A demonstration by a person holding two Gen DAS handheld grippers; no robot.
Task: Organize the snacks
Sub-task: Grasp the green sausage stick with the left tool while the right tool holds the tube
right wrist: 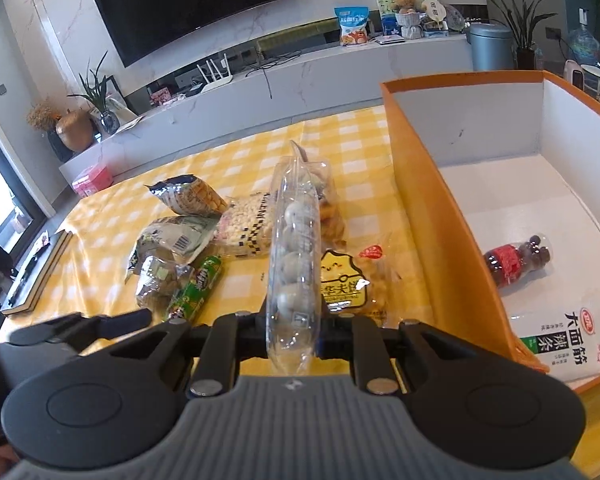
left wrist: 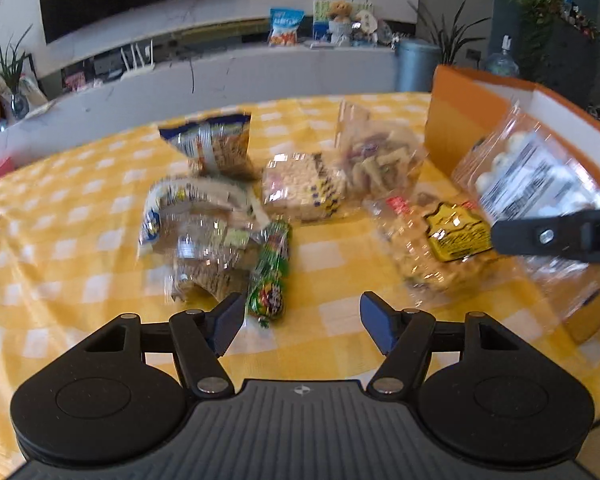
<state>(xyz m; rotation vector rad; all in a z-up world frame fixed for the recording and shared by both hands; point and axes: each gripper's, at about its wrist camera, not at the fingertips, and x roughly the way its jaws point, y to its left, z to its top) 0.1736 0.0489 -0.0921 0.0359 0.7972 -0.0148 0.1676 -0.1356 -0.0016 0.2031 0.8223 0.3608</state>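
Several snack packs lie on the yellow checked tablecloth (left wrist: pixel 60 264): a green candy tube (left wrist: pixel 270 272) (right wrist: pixel 198 284), a crumpled clear bag (left wrist: pixel 196 224), a blue-and-yellow bag (left wrist: pixel 212 140), a pale cracker pack (left wrist: pixel 300 184) and a bag with a yellow label (left wrist: pixel 452 236) (right wrist: pixel 344 280). My left gripper (left wrist: pixel 304 318) hangs open just in front of the green tube, nothing between its fingers. My right gripper (right wrist: pixel 294 332) is shut on a clear bag of pale egg-like balls (right wrist: pixel 296 264) (left wrist: pixel 532 176), held up left of the orange box (right wrist: pixel 428 208) (left wrist: pixel 452 120).
Inside the white-lined box lie a small pack of dark balls with a red label (right wrist: pixel 516 260) and a white packet with printed characters (right wrist: pixel 568 332). A pink box (right wrist: pixel 92 178) and a flat dark tray (right wrist: pixel 36 276) sit at the table's left edge.
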